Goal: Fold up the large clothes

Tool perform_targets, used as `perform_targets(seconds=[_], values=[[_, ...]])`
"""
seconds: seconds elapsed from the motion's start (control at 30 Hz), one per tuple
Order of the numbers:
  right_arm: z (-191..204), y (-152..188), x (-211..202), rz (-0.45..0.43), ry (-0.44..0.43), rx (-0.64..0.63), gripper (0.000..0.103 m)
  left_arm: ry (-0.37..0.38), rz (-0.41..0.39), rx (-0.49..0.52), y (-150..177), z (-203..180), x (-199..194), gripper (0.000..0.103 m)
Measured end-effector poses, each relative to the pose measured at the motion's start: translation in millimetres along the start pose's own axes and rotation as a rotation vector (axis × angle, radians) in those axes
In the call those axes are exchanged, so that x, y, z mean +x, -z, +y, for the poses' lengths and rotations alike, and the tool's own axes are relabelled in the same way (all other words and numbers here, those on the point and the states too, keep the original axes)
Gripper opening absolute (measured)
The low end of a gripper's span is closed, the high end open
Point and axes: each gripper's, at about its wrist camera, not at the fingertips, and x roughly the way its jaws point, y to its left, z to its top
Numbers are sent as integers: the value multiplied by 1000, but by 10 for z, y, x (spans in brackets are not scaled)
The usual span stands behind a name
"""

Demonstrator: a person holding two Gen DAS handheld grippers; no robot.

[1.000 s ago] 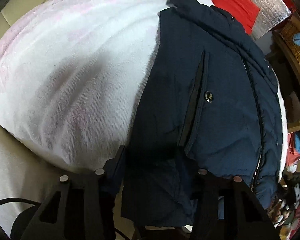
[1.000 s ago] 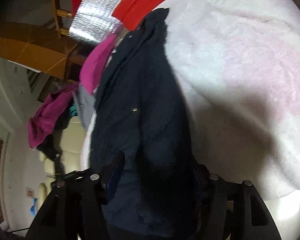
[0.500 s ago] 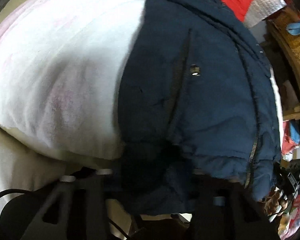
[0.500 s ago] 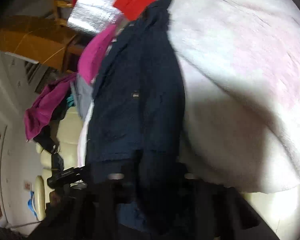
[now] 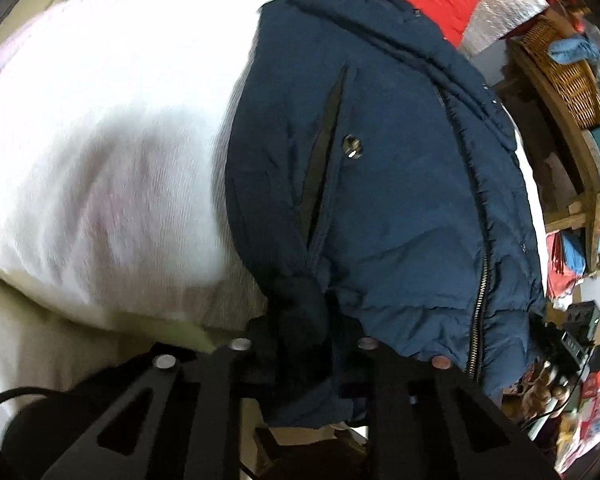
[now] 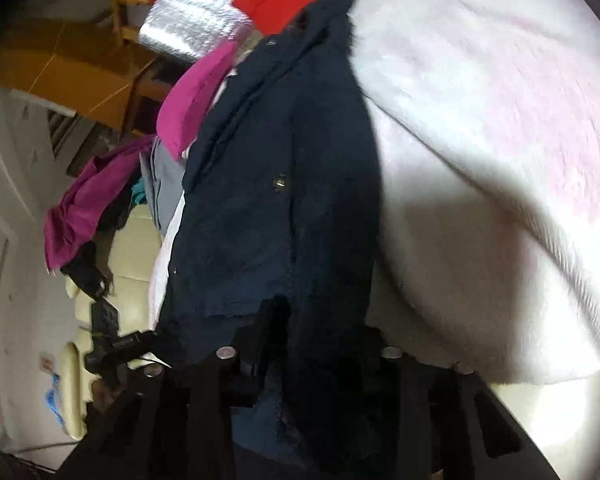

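A navy padded jacket (image 5: 400, 184) lies on a white fluffy blanket (image 5: 112, 152), with a slit pocket, a metal snap and a zipper down its right edge. My left gripper (image 5: 304, 336) is shut on the jacket's bunched hem near the blanket's front edge. In the right wrist view the same jacket (image 6: 276, 184) runs away from me along the blanket (image 6: 500, 160). My right gripper (image 6: 312, 344) is shut on the jacket's near edge; dark cloth fills the gap between its fingers.
Magenta garments (image 6: 100, 196) and a grey one lie beyond the jacket on a cream sofa (image 6: 136, 248). A red and silver sheet (image 5: 468, 4) is at the far end. A wooden shelf with a wicker basket (image 5: 568, 76) stands on the right.
Both grippers have closed on the jacket's near hem, which was loose between open fingers a second ago. The hem is now bunched and pulled toward me.
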Motion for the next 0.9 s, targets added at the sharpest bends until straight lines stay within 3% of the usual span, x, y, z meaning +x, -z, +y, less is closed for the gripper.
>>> perform_targets(seconds=[0.23,0.47,0.7,0.9], values=[[329,-337,-387,-160,-34,-76,15,133,-115,30,-316,-145,-439,13],[435,-869,-502,-304,-56,-42,13,262,-232,18,-823,-196,-801,13],[650,-1640,-179,-364,-45,-21,12,267,-278,24,-1553,-285,-747,12],[824,-2556,323,-403,5,-16,12,226,-289,35,-2592,-449,-373,12]])
